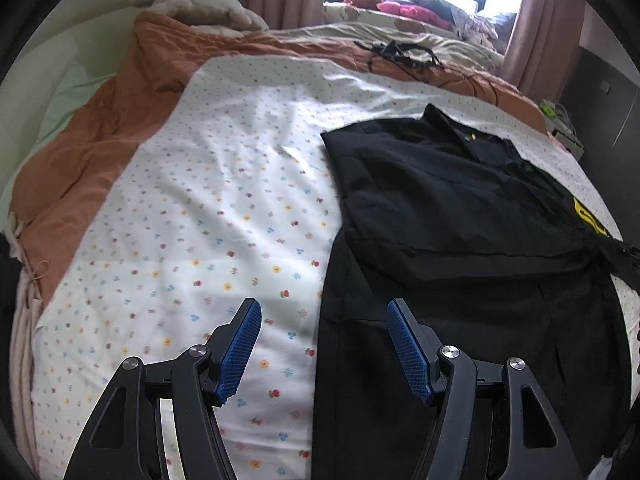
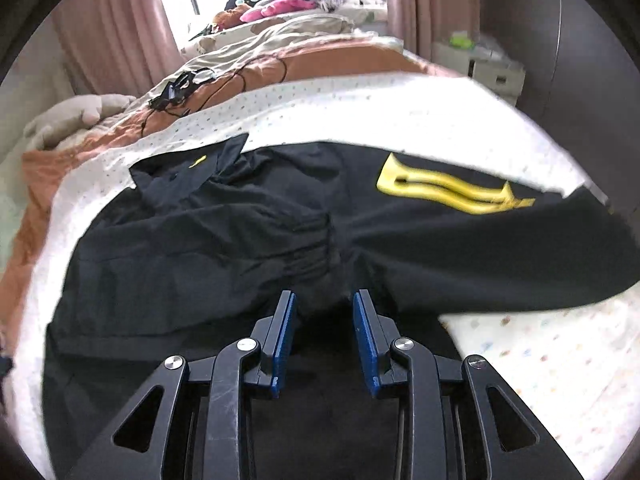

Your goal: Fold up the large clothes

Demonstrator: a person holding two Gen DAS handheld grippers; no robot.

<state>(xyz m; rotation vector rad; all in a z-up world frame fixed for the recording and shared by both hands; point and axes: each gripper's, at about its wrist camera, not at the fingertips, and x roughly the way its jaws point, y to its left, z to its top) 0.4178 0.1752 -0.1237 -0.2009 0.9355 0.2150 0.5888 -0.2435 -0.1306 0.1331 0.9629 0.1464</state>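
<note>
On the floral bedspread (image 1: 208,184), left tool (image 1: 324,312) gapes empty; right tool (image 2: 324,300) pinches the black garment (image 2: 240,232).

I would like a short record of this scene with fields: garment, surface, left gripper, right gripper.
garment: black shirt with yellow print, partly folded, lying on the bed
surface: floral sheet
left gripper: open, empty, above the shirt's left edge
right gripper: closed on a bunched fold of the shirt
</note>
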